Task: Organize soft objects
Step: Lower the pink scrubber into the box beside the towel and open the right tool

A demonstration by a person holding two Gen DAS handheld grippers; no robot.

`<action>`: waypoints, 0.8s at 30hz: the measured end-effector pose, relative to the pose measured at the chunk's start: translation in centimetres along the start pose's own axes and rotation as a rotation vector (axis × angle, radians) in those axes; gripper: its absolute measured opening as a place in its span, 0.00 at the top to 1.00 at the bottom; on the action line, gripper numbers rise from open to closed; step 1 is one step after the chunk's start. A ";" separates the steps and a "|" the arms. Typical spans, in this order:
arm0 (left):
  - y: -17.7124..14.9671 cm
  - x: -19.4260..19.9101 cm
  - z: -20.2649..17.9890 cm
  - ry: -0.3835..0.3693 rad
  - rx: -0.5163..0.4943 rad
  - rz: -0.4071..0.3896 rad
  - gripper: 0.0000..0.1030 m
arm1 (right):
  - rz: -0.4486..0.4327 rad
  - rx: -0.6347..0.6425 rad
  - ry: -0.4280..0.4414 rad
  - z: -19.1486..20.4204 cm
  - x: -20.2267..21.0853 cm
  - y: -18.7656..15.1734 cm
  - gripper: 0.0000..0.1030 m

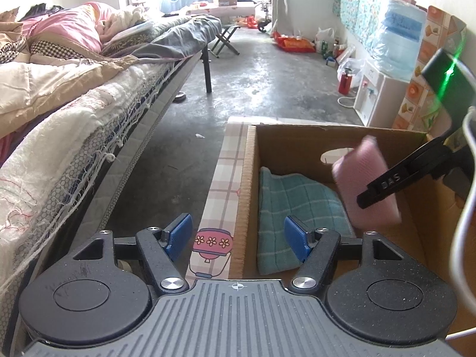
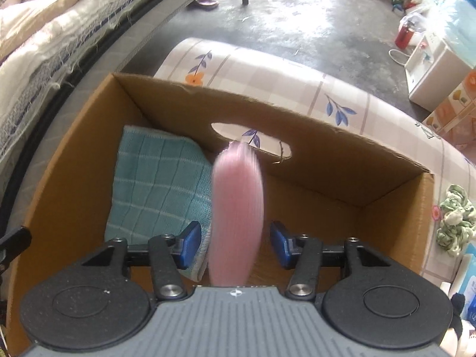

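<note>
While the right gripper (image 2: 235,245) is hanging over the cardboard box (image 2: 342,160), its jaws are standing apart and a blurred pink cloth (image 2: 236,214) is dropping between them, clear of both pads, beside the folded teal towel (image 2: 157,184) inside. Holding steady until it settles looks wise. The left gripper (image 1: 238,235) is waiting at the box's edge, jaws apart and empty.

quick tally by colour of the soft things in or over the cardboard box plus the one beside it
teal checked cloth, lying in the cardboard box: 1
pink cloth, over the box between the right gripper fingers, blurred, pads not pressing it: 1
green and white scrunchie, outside the box on the tablecloth: 1
total: 3
</note>
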State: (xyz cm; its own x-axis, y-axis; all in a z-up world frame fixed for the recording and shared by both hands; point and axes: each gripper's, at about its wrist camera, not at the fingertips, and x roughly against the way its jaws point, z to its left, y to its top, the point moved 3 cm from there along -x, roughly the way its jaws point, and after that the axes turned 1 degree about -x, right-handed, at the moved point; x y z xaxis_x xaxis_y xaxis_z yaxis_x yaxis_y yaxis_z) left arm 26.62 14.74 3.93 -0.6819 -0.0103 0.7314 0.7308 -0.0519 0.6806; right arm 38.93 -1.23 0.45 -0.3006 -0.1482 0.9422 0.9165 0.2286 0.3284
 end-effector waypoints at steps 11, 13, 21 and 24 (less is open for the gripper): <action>-0.3 -0.3 0.2 -0.006 0.018 0.006 0.34 | -0.060 0.043 -0.021 0.9 -0.4 0.0 0.69; -0.3 -0.4 0.2 -0.005 0.023 0.009 0.34 | -0.056 0.027 0.015 1.2 -0.7 -0.3 0.70; -0.1 -0.3 0.7 -0.006 0.044 0.009 0.34 | -0.069 -0.045 0.173 2.2 -0.1 -0.6 0.70; -0.2 -0.3 0.7 -0.003 0.044 0.012 0.34 | -0.073 -0.078 0.239 2.5 -0.5 -1.0 0.70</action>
State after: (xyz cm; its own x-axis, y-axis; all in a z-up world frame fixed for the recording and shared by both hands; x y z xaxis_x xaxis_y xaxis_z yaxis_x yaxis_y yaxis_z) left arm 26.75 15.48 3.61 -0.6727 -0.0078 0.7399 0.7399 -0.0075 0.6726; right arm 37.50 1.02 -0.17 -0.3042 -0.3868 0.8705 0.9149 0.1358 0.3801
